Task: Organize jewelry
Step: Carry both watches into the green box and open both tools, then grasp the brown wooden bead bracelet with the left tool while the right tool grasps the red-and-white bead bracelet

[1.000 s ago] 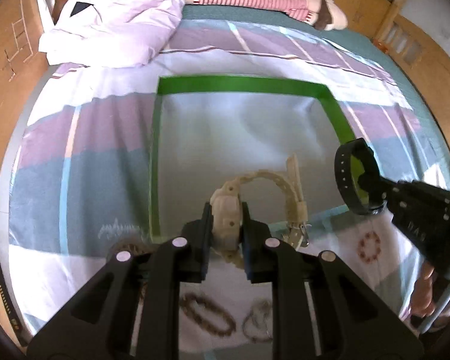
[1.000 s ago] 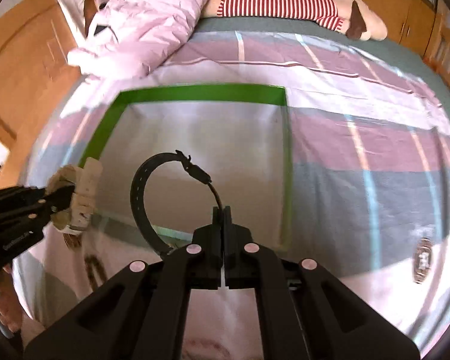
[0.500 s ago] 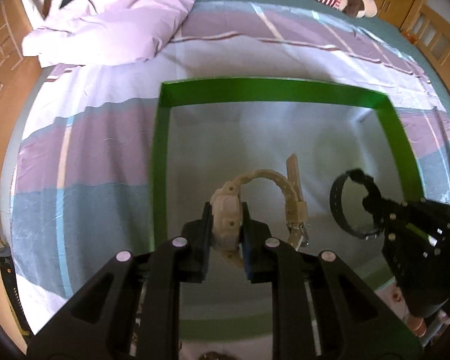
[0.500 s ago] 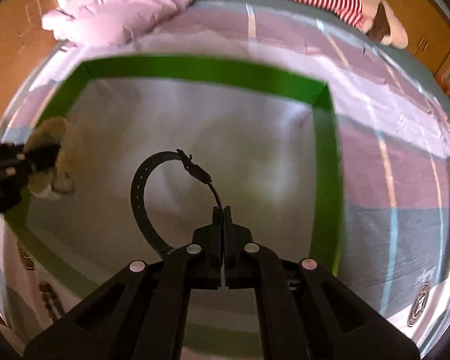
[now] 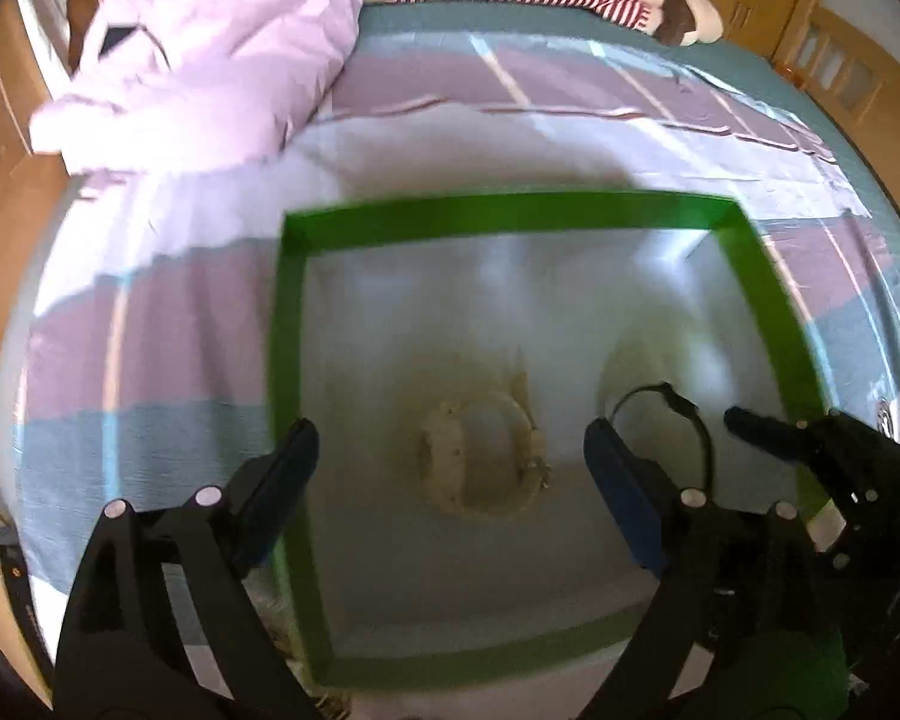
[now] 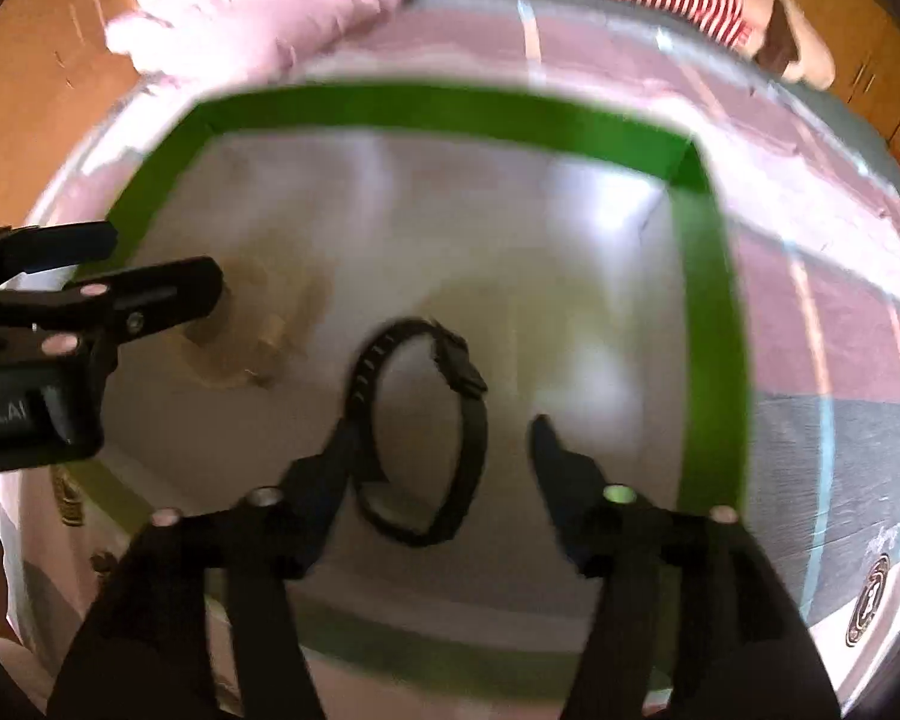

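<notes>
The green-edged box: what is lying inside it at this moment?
Inside the green-edged box lie a beige watch and a black watch, apart. Both grippers have just opened over them. The left gripper covers part of the beige watch in the right wrist view.

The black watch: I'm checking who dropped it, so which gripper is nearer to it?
Right. The black watch lies between the right gripper's open fingers; the left gripper hangs beside it, over the beige watch.
</notes>
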Available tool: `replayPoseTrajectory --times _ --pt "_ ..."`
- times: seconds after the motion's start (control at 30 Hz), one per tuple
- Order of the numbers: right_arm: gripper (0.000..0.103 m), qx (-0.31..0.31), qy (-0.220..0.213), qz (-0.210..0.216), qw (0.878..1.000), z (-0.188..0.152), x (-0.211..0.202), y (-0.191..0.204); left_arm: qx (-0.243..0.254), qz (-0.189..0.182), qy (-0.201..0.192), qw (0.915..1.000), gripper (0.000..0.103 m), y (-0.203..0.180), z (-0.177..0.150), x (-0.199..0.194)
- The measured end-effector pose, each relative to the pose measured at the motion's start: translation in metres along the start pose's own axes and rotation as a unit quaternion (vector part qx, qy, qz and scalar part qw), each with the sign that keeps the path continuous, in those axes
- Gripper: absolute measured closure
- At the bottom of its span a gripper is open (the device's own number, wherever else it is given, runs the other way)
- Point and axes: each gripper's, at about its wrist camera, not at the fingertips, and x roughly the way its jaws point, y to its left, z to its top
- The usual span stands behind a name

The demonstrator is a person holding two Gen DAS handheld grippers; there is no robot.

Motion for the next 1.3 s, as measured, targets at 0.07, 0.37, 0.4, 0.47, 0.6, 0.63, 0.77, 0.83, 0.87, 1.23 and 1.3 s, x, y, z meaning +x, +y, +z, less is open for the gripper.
replayPoseTrajectory --times 0.07,0.37,0.4,0.47,0.6,0.63,0.77,0.83,0.87,1.23,1.3 --pt "0.018 0.004 -0.037 0.003 0.999 0.001 -0.024 -0.001 0.0 -0.001 -0.016 0.9999 0.011 -0.001 -0.001 -0.022" --pt "0.012 0.127 -0.039 -0.002 0.991 -0.025 -0.091 -0.05 -0.019 -0.039 -0.066 0.9969 0.002 0.014 -0.074 -0.11" --pt "0.012 0.136 -0.037 -0.003 0.99 -0.033 -0.095 -0.055 -0.028 -0.044 -0.047 0.9975 0.002 0.018 -0.09 -0.106" --pt "0.012 0.156 -0.026 -0.01 0.987 -0.054 -0.1 -0.065 -0.046 -0.043 -0.019 0.9978 0.002 0.024 -0.11 -0.096" --pt "0.012 0.134 -0.011 -0.039 0.99 -0.092 -0.109 -0.073 -0.086 -0.029 0.04 0.9951 0.002 0.038 -0.141 -0.067" --pt "0.012 0.119 -0.01 -0.056 0.991 -0.103 -0.109 -0.075 -0.089 -0.028 0.047 0.9945 0.002 0.04 -0.145 -0.063" --pt "0.023 0.115 0.022 -0.067 0.991 -0.135 -0.092 -0.1 -0.101 -0.012 0.065 0.9927 0.002 0.05 -0.16 -0.055" --pt "0.027 0.124 0.044 -0.063 0.989 -0.145 -0.083 -0.114 -0.118 -0.023 0.074 0.9899 0.002 0.055 -0.163 -0.056" --pt "0.028 0.128 0.05 -0.065 0.988 -0.147 -0.08 -0.119 -0.132 -0.038 0.077 0.9875 0.002 0.058 -0.165 -0.056" --pt "0.073 0.128 0.111 -0.041 0.985 -0.138 -0.042 -0.104 -0.119 -0.052 0.098 0.9867 0.026 0.04 -0.173 -0.044" --pt "0.073 0.125 0.115 -0.05 0.984 -0.137 -0.038 -0.101 -0.117 -0.052 0.101 0.9866 0.027 0.037 -0.176 -0.042"
